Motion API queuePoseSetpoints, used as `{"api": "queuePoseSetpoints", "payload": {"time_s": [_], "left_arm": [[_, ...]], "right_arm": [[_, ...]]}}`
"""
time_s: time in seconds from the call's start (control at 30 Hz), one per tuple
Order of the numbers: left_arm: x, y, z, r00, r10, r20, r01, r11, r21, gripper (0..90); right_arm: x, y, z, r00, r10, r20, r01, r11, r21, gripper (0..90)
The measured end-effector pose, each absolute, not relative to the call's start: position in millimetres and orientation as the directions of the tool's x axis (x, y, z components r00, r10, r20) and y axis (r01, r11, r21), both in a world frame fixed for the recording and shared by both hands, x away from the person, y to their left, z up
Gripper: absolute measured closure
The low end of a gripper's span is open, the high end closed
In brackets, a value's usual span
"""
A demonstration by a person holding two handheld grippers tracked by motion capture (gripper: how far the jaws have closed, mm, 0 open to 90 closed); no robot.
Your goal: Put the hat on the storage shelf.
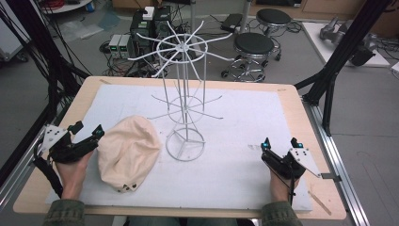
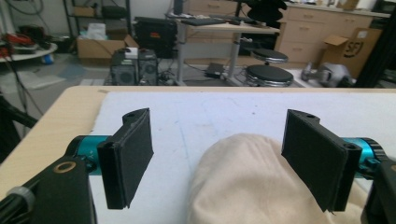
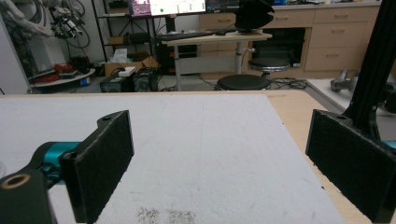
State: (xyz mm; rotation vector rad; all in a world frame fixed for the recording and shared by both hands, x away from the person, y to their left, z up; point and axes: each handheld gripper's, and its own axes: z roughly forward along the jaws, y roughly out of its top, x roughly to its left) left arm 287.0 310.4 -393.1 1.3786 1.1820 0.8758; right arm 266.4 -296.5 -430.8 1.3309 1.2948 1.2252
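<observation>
A cream fabric cap (image 1: 128, 151) lies on the white mat (image 1: 235, 122), left of a white wire rack (image 1: 184, 94) that stands upright at the middle. My left gripper (image 1: 86, 130) is open at the cap's left edge; in the left gripper view the cap (image 2: 247, 182) lies low between the wide-apart jaws, close to the right one. My right gripper (image 1: 280, 142) is open near the mat's front right, with bare mat (image 3: 210, 140) between its jaws.
The wooden table (image 1: 301, 113) ends just right of the mat. Black frame posts (image 1: 343, 47) stand at the right and left sides. Stools (image 1: 254, 47), computers and cables are on the floor beyond the far edge.
</observation>
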Motion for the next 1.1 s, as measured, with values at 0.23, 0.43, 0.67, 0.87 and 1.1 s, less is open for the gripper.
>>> {"api": "queuePoseSetpoints", "payload": {"time_s": [0.23,0.43,0.67,0.87,1.1], "left_arm": [[308,302,-379,0.271,0.956,-0.114,0.231,0.051,0.972,24.6],[323,301,-370,0.306,0.945,-0.113,0.305,0.015,0.952,24.5],[336,301,-369,0.348,0.926,-0.148,0.381,0.005,0.925,26.3],[348,299,-375,0.358,0.920,-0.161,0.441,-0.014,0.898,28.5],[365,296,-391,0.376,0.913,-0.159,0.519,-0.065,0.852,25.5]], "right_arm": [[267,-296,-431,-0.037,0.997,0.065,0.126,-0.059,0.990,6.5],[267,-297,-431,-0.037,0.996,0.076,0.124,-0.071,0.990,6.5],[268,-298,-431,-0.034,0.996,0.085,0.129,-0.080,0.988,6.5],[268,-299,-431,-0.036,0.995,0.090,0.130,-0.085,0.988,6.5],[269,-299,-432,-0.055,0.993,0.102,0.148,-0.093,0.985,6.5]]}}
